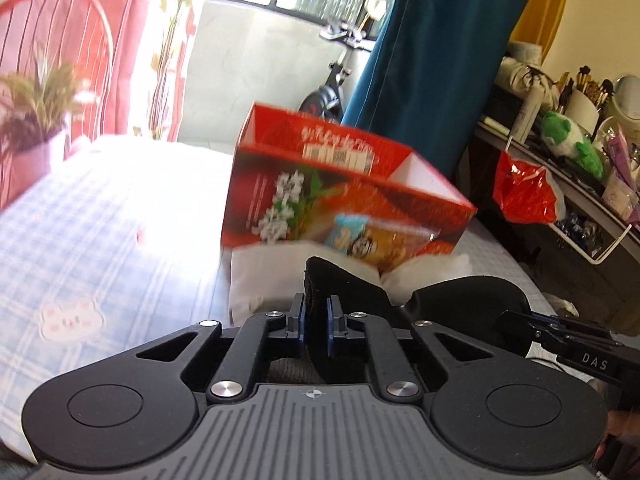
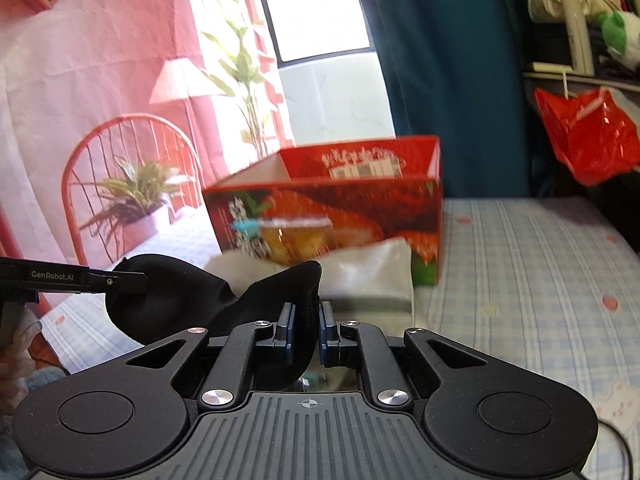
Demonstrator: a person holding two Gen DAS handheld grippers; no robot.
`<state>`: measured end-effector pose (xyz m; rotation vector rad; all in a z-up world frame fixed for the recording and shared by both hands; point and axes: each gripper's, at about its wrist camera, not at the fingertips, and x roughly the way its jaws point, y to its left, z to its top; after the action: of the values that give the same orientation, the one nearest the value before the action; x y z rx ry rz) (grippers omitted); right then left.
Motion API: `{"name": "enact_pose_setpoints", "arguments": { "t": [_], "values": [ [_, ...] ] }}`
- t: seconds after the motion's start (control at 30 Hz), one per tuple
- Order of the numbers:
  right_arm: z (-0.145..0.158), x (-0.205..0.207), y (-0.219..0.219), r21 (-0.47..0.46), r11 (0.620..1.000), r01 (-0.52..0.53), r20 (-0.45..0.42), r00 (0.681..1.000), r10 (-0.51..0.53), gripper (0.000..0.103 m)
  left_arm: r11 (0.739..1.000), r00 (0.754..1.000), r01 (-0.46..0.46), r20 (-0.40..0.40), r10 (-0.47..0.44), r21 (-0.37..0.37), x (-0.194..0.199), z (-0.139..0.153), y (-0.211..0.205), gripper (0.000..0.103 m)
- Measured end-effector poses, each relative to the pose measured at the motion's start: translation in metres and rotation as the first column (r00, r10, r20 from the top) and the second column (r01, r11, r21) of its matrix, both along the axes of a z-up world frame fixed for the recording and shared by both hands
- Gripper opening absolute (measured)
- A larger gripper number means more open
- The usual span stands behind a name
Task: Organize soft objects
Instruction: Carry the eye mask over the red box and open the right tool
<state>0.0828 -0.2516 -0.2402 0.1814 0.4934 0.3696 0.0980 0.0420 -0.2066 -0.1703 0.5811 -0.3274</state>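
A black sock (image 1: 352, 284) hangs between both grippers above the bed. My left gripper (image 1: 316, 320) is shut on one end of it. My right gripper (image 2: 306, 326) is shut on the other end (image 2: 280, 292). The right gripper also shows at the right of the left wrist view (image 1: 520, 322), and the left gripper at the left of the right wrist view (image 2: 128, 278). Just beyond stands an open red cardboard box (image 1: 340, 196), also in the right wrist view (image 2: 340, 208). A white folded cloth (image 1: 264, 276) lies against its near side, seen too in the right wrist view (image 2: 368, 272).
The bed has a blue-and-white checked sheet (image 2: 520, 272). A red plastic bag (image 1: 524, 192) hangs from a cluttered shelf (image 1: 580, 168) at the right. A pink printed curtain (image 2: 100, 60) and a teal curtain (image 1: 420, 60) hang behind. An exercise bike (image 1: 332, 88) stands by the window.
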Motion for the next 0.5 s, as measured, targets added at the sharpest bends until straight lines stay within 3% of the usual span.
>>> {"name": "enact_pose_setpoints", "arguments": {
  "t": [0.2,0.5],
  "values": [
    [0.030,0.015,-0.002,-0.010,0.999,-0.031,0.059,0.998,0.032,0.010,0.999,0.995,0.017,0.096,-0.020,0.035,0.007,0.033,-0.003,0.010],
    [0.073,0.074,-0.008,-0.007,0.999,-0.051,0.103,0.993,0.051,0.010,0.996,0.974,0.003,0.226,-0.024,0.090,0.050,0.082,-0.022,0.010]
  ]
}}
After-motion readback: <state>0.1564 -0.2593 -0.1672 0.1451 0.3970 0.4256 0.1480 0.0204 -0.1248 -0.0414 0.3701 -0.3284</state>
